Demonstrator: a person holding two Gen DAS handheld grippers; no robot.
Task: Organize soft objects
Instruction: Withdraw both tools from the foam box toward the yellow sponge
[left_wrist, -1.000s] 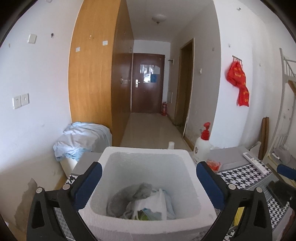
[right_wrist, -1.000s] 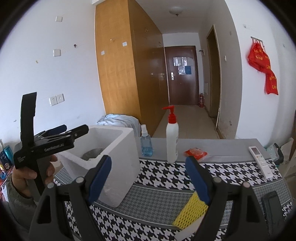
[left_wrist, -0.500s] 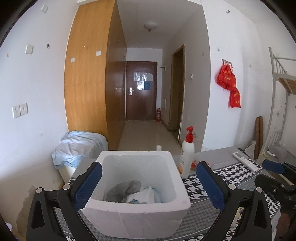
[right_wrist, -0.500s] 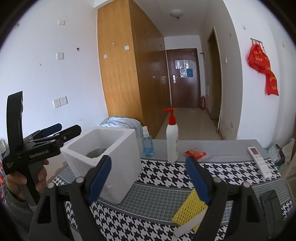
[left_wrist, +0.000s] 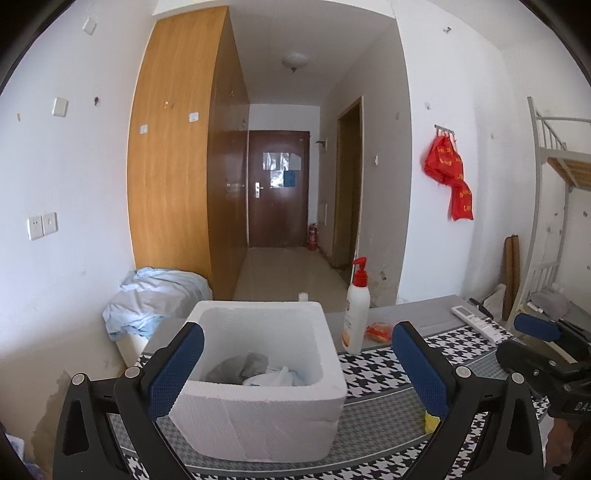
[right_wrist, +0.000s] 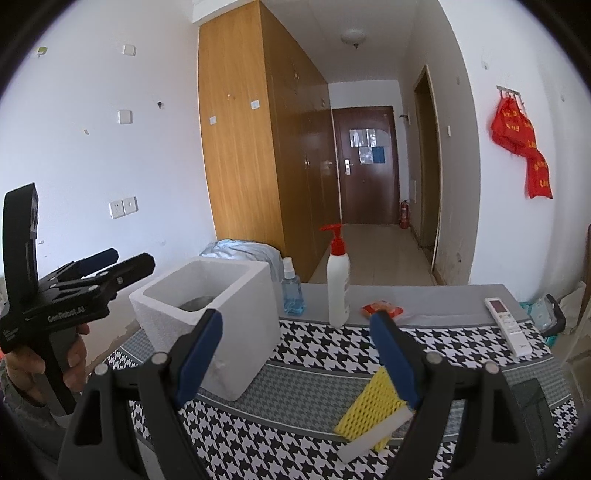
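Note:
A white foam box (left_wrist: 258, 410) stands on the houndstooth table cloth (right_wrist: 317, 373). Inside it lie a grey cloth (left_wrist: 240, 365) and a white plastic bag (left_wrist: 275, 378). My left gripper (left_wrist: 295, 354) is open and empty, held back from the box on its near side. In the right wrist view the box (right_wrist: 221, 306) sits left of centre, with the left gripper (right_wrist: 110, 264) in a hand just left of it. My right gripper (right_wrist: 297, 341) is open and empty above the cloth. A yellow sponge (right_wrist: 371, 406) with a white underside lies below its right finger.
A white pump bottle (right_wrist: 338, 284), a blue spray bottle (right_wrist: 292, 293) and a red packet (right_wrist: 382, 308) stand behind the box. A white remote (right_wrist: 508, 326) lies at the table's right end. Crumpled blue bedding (left_wrist: 155, 295) sits beyond the left edge.
My left gripper has drawn back and up from over the box, so the box looks smaller and the bottle beside it now shows fully. The right gripper has also eased back slightly.

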